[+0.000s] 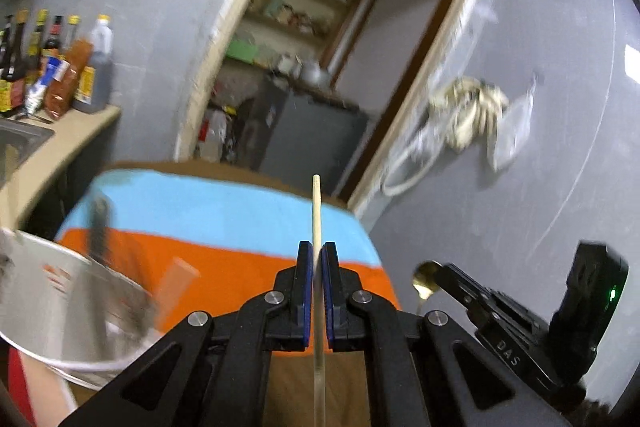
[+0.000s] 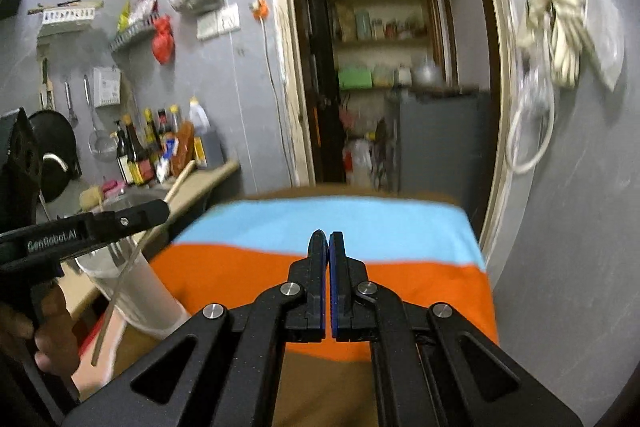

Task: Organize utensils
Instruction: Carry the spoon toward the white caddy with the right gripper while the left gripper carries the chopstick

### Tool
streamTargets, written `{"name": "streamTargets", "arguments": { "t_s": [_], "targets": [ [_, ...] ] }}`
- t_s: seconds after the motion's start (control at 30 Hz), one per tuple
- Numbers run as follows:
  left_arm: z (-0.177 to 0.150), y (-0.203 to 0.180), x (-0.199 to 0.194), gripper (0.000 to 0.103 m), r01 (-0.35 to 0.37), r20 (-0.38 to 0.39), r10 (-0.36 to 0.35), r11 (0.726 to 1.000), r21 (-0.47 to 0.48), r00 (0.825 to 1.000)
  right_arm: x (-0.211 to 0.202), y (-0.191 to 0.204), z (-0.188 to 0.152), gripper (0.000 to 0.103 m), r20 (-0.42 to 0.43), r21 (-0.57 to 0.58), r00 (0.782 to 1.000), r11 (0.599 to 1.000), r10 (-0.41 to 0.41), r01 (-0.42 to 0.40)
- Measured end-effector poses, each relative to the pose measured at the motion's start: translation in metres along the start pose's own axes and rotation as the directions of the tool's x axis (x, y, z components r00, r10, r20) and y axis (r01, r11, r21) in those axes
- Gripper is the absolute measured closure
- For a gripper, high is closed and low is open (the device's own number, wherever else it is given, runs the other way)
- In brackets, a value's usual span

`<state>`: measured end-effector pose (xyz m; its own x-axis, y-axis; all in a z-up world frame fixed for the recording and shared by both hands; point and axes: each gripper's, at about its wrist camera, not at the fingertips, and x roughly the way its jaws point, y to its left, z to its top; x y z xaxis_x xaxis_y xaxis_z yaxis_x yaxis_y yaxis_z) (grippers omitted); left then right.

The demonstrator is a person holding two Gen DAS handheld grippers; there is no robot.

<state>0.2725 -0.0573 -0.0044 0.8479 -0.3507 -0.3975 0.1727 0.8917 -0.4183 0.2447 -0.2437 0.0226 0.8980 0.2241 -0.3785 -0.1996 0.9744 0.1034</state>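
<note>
Utensils are mid-sorting: left tool (image 1: 317, 259) clamps a chopstick (image 1: 316, 211), right tool (image 2: 329, 247) pinches a gold spoon (image 1: 426, 279), both above the desk (image 2: 320, 227), neither yet in the white container (image 2: 132, 291).

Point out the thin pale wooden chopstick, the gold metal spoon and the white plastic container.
Thin pale wooden chopstick (image 1: 316, 211): left wrist view, on the shaft above the pads.
Gold metal spoon (image 1: 426, 281): left wrist view, on the bowl beside the right tool.
White plastic container (image 2: 136, 287): right wrist view, on its side wall.
</note>
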Motion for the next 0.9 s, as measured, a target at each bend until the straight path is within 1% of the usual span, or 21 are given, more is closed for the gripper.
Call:
{"name": "streamTargets", "arguments": {
  "t_s": [0.1,0.2,0.33,0.47,0.57,0.7,0.8,0.9],
  "targets": [
    [0.024,0.021,-0.026,0.098,-0.009,0.069,0.012,0.999,-0.031,0.998,-0.014,0.024,0.026,0.101,0.060,-0.008,0.998,1.000,0.008,-0.007],
    [0.046,0.048,-0.056,0.098,-0.028,0.138,0.035,0.998,-0.053,0.990,-0.023,0.050,0.047,0.101,0.119,-0.009,0.992,1.000,0.031,-0.030],
    [0.061,0.079,-0.082,0.098,-0.062,0.194,0.074,0.996,-0.068,0.978,-0.025,0.091,0.068,0.101,0.179,-0.024,0.981,0.997,0.073,-0.069],
    [0.068,0.111,-0.100,0.098,-0.086,0.232,0.106,0.992,-0.097,0.967,-0.020,0.128,0.075,0.101,0.225,-0.039,0.969,0.995,0.102,-0.095],
    [0.070,0.136,-0.111,0.098,-0.083,0.258,0.119,0.986,-0.145,0.959,-0.011,0.153,0.071,0.101,0.252,-0.053,0.962,0.994,0.102,-0.091],
    [0.069,0.163,-0.111,0.098,-0.067,0.284,0.124,0.978,-0.200,0.951,0.004,0.181,0.062,0.101,0.278,-0.083,0.957,0.995,0.081,-0.060],
    [0.066,0.177,-0.106,0.098,-0.064,0.297,0.130,0.973,-0.220,0.946,0.010,0.195,0.051,0.101,0.297,-0.121,0.953,0.992,0.053,-0.018],
    [0.062,0.183,-0.099,0.098,-0.077,0.313,0.144,0.973,-0.218,0.939,0.015,0.204,0.042,0.101,0.296,-0.150,0.955,0.989,0.037,0.008]
  ]
}}
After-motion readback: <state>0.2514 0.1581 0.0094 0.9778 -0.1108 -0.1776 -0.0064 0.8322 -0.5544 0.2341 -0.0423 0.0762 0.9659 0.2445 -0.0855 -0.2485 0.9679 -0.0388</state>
